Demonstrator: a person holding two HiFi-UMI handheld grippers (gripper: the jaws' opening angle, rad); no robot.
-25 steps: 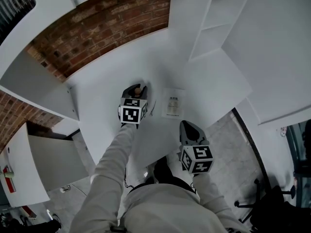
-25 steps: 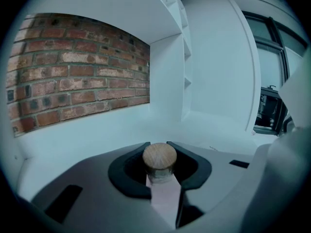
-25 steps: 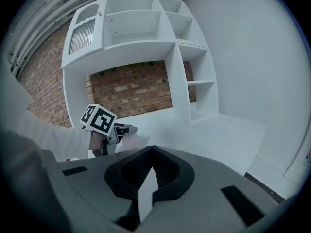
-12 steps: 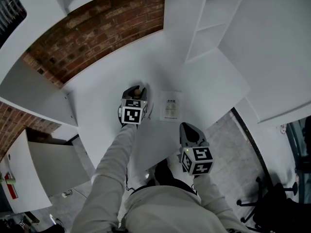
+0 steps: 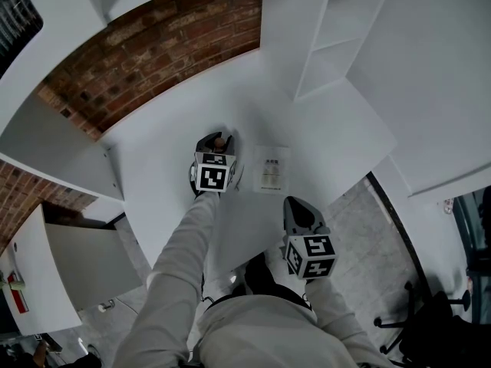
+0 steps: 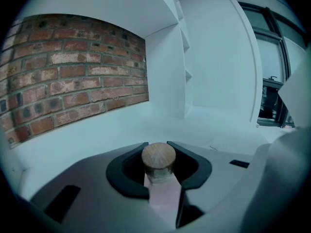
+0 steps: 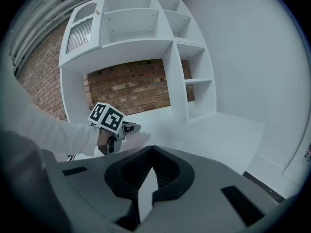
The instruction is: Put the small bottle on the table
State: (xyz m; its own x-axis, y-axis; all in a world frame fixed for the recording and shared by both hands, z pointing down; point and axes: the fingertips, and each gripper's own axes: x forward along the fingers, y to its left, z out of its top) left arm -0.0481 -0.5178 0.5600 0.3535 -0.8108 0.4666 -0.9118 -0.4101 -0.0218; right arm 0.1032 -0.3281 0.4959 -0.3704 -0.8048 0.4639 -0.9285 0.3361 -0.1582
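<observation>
The small bottle (image 6: 158,158), clear with a round wooden stopper, stands upright between the jaws of my left gripper (image 6: 157,147), which is shut on its neck. In the head view the left gripper (image 5: 217,138) hangs over the middle of the white table (image 5: 330,140), the stopper (image 5: 219,142) showing at its tip. Whether the bottle's base touches the table is hidden. My right gripper (image 5: 292,200) is by the table's near edge, shut and holding nothing. In the right gripper view, its jaws (image 7: 151,149) point toward the left gripper (image 7: 127,128).
A printed leaflet (image 5: 273,168) lies flat on the table just right of the left gripper. A white shelf unit (image 5: 331,29) stands at the back right, a brick wall (image 5: 169,48) runs behind the table. White cabinets (image 5: 54,140) flank the left side.
Hardly anything: the left gripper with the bottle has edged slightly to the right over the table. The right gripper stays where it was.
</observation>
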